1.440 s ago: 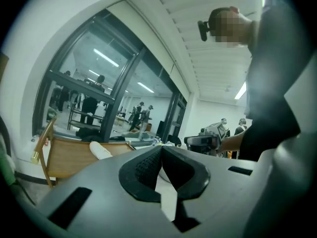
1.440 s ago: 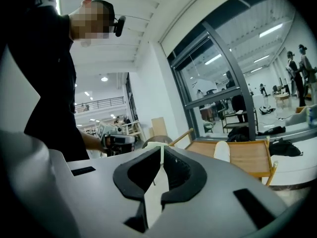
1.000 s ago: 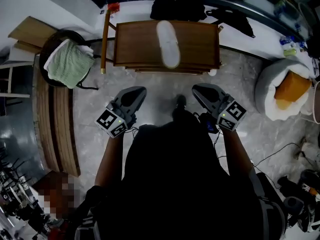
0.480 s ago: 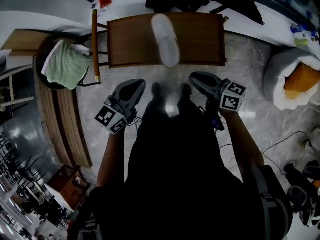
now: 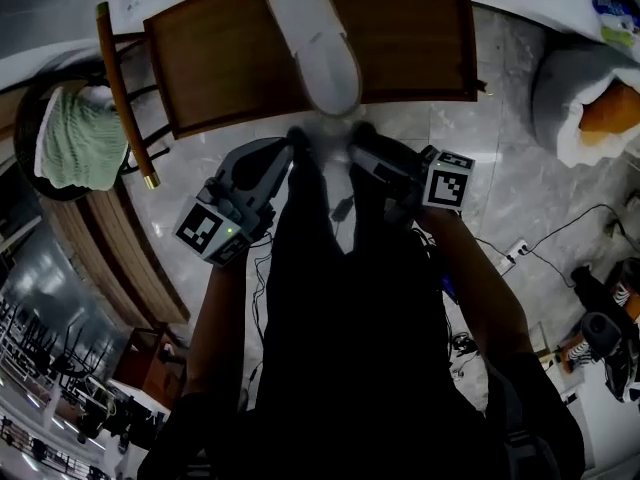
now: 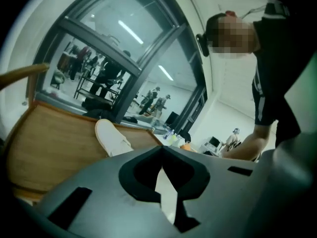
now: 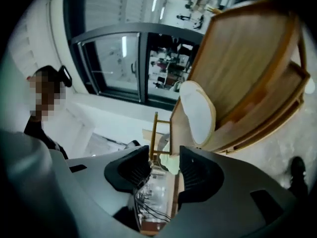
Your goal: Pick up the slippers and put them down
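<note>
White slipper (image 5: 312, 43), likely light and soft, lies on the table (image 5: 220, 68) just ahead of both grippers; pinch its side rim; left gripper (image 5: 285, 154) pressed together, empty; right gripper (image 5: 360, 152) spread, jaws just been opening, nothing between.

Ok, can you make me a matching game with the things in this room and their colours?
Things:
1. slipper
2. towel
3. cushion
4. table

Colours:
A. green
B. brown
C. white
D. orange

Right pairs: 1-C, 2-A, 3-D, 4-B.
</note>
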`<state>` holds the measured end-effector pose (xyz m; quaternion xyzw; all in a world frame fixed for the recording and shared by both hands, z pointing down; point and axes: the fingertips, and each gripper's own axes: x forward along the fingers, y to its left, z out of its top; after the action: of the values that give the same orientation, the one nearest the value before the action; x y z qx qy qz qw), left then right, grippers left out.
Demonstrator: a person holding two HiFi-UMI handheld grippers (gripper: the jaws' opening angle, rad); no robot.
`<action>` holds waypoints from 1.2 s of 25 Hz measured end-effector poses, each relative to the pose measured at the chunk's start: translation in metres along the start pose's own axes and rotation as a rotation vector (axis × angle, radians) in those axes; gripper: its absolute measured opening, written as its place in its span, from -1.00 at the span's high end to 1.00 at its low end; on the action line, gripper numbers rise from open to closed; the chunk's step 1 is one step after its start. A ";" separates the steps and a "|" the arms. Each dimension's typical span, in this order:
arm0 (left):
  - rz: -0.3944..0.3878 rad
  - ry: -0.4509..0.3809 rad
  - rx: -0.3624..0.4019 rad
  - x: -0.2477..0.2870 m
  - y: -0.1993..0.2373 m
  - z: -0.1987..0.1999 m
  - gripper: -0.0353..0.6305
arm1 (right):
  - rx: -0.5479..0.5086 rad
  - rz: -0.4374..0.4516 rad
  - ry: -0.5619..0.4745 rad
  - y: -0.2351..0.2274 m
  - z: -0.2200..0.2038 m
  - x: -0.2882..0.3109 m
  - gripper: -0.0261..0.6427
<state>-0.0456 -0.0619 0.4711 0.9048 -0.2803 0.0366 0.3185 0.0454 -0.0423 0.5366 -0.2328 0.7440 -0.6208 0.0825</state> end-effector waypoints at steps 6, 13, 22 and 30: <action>-0.063 -0.064 -0.023 0.011 0.000 -0.009 0.86 | 0.105 -0.086 -0.046 -0.058 -0.003 0.018 0.25; -0.110 -0.100 -0.082 0.021 0.015 -0.033 0.86 | 0.261 -0.020 -0.102 -0.080 -0.003 0.029 0.25; -0.114 -0.058 -0.065 0.021 0.028 -0.059 0.86 | 0.281 0.011 -0.074 -0.083 -0.007 0.044 0.26; -0.127 -0.075 -0.070 0.021 0.029 -0.058 0.86 | 0.290 0.027 -0.087 -0.082 -0.002 0.043 0.26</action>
<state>-0.0369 -0.0562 0.5380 0.9097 -0.2354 -0.0276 0.3409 0.0271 -0.0694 0.6236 -0.2351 0.6454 -0.7098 0.1560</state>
